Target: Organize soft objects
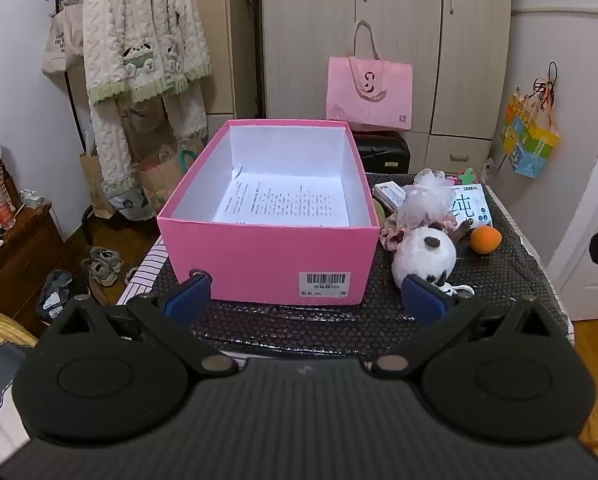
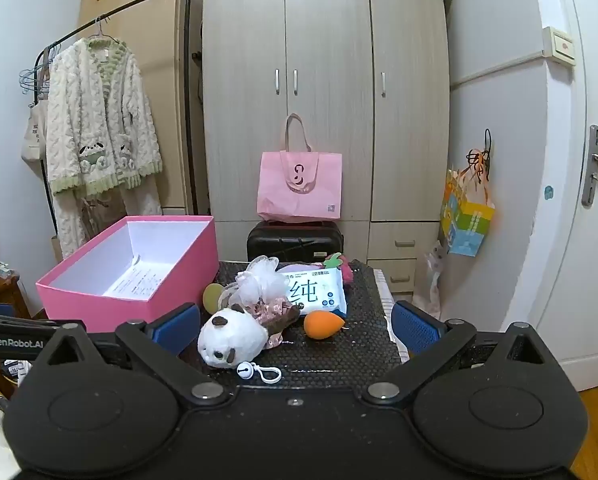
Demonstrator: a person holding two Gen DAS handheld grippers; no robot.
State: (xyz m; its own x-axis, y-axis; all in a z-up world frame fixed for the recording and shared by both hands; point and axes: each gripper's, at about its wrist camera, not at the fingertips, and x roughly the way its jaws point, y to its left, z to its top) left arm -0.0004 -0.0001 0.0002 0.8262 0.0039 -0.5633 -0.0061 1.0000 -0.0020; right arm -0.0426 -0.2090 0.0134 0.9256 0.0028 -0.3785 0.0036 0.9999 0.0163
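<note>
Pink tote (image 2: 300, 186) on black suitcase (image 2: 295, 242), by wardrobe (image 2: 327, 80).

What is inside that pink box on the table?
Inside the pink box only a printed sheet of paper lies flat on the white floor. The near wall hides the closest strip of floor; whatever is under the sheet cannot be seen.

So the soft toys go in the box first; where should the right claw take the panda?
Around the panda's round white body, coming from the front and above: it lies nearest, jaws stand wide open, and its keyring trails clear.
</note>
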